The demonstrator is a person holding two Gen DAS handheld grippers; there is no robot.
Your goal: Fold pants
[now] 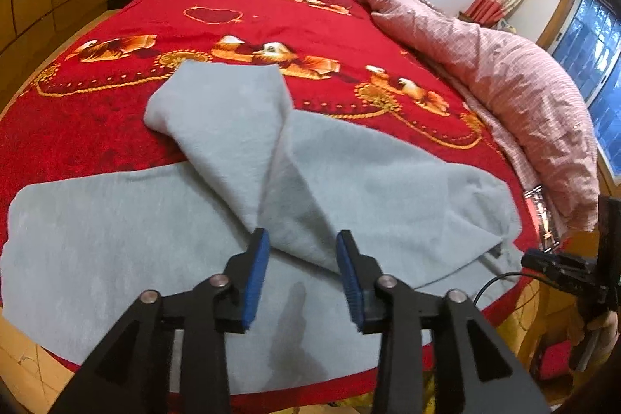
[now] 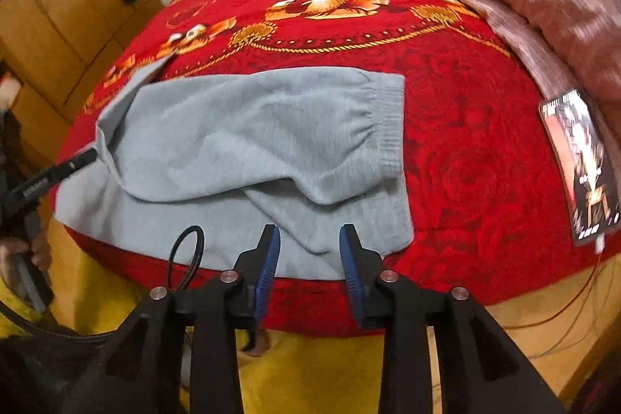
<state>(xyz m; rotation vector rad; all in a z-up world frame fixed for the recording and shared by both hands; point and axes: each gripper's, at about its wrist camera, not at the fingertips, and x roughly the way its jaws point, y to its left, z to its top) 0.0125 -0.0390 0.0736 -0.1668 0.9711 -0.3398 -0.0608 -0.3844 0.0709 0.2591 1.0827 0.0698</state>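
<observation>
A: The left gripper (image 1: 302, 239), black-armed with blue pads, has its jaws spread, and a ridge of cloth rises in the gap. I cannot tell whether the pads touch it; they do not pinch it.

B: The right gripper (image 2: 309, 237), of the same build, is parted too, hovering over the near hem with nothing between its pads.

A: Under everything lies the wide bed with its red blanket printed with golden ducks and chains (image 1: 330, 26); its near corners are cut off by the lens.

B: The long pink striped quilt (image 1: 504, 72) is heaped along its right side, blurred in the right wrist view.

A: The soft grey fleece pants (image 1: 116, 239) lie across the near edge of the bed, one leg doubled over toward the pillows. The folds hide how the legs lie beneath.

B: From the right wrist view I see a ribbed cuff (image 2: 390, 119). Beside the quilt lies a dark glossy card or booklet (image 2: 582, 165), its print unreadable.
</observation>
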